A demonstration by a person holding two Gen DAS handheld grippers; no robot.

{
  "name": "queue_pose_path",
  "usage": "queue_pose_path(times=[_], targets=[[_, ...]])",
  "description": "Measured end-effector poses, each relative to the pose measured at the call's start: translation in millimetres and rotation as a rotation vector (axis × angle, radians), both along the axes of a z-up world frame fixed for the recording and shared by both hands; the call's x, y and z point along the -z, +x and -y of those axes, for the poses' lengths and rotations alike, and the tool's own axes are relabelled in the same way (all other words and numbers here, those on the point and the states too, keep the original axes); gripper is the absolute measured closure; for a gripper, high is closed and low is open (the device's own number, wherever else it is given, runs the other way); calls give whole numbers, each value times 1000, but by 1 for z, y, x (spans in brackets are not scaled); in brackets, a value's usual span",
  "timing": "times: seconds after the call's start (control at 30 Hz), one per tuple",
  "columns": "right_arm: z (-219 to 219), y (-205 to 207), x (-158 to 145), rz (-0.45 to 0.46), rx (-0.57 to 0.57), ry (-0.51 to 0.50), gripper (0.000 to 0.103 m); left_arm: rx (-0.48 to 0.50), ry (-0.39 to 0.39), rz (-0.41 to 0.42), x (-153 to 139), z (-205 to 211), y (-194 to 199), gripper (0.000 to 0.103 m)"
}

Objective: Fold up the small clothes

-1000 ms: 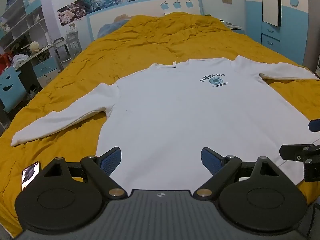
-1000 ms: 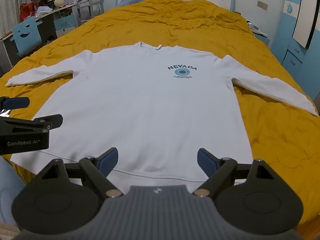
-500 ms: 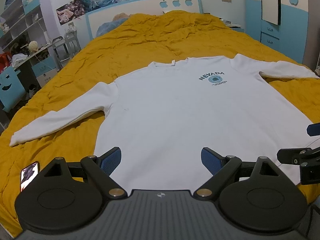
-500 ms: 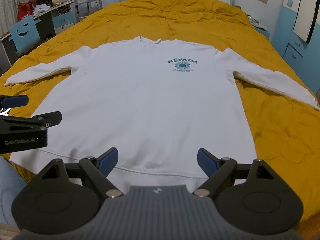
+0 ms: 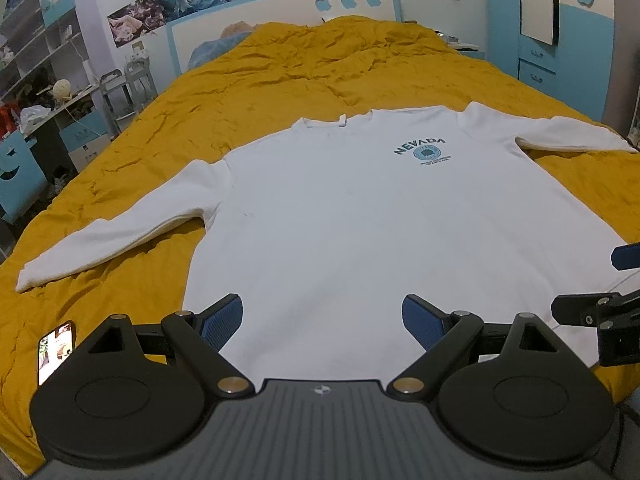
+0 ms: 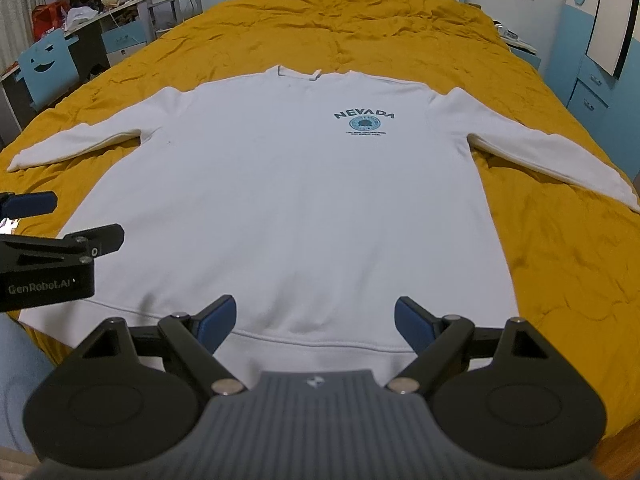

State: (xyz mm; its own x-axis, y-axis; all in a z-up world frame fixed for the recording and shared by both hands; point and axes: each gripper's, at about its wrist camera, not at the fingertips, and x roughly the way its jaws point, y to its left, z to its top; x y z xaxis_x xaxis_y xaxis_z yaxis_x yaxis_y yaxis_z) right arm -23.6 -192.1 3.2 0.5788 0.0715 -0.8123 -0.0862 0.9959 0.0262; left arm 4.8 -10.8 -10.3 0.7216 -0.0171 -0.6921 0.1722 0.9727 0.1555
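A white long-sleeved sweatshirt (image 5: 360,220) (image 6: 296,200) with a blue NEVADA print lies flat and face up on the yellow bedspread (image 5: 320,64), both sleeves spread out to the sides. My left gripper (image 5: 322,316) hovers open over the hem's left part, nothing between its blue pads. Above the hem's middle my right gripper (image 6: 314,318) is open too and holds nothing. Each gripper shows at the edge of the other's view: the right one (image 5: 600,312), the left one (image 6: 48,236).
A phone (image 5: 56,346) with a lit screen lies on the bedspread near the front left corner. Left of the bed stand a desk, shelves and blue chairs (image 6: 48,64). A blue wardrobe (image 5: 560,40) lines the right wall. The headboard (image 5: 280,12) is far.
Both grippers have crept forward and slightly lower toward the hem, so the sweatshirt looks a little larger. Nothing on the bed has moved and both jaws stay spread.
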Motion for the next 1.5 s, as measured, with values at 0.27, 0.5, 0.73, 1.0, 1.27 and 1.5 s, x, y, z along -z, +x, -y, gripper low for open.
queue_pose_path(times=[0.27,0.5,0.73,1.0,1.27,1.5], targets=[[-2,0,-1,-1,-9,-8,21,0,-3,-10,1,-1,0,0],[-5,0,-1,-3,-14,-17,21,5,-10,-13,2,-1,0,0],[-7,0,-1,-3,-21,-24,21,5,-12,-14,3,-1,0,0],[-6,2,2,-27,-13,-8,21,6,-18,-30,4,-3,0,0],[-6,3,5,-46,-4,4,21,14,-24,-32,4,-4,-1,0],[-8,3,5,-47,-8,-1,21,15,-30,-39,3,-4,0,0]])
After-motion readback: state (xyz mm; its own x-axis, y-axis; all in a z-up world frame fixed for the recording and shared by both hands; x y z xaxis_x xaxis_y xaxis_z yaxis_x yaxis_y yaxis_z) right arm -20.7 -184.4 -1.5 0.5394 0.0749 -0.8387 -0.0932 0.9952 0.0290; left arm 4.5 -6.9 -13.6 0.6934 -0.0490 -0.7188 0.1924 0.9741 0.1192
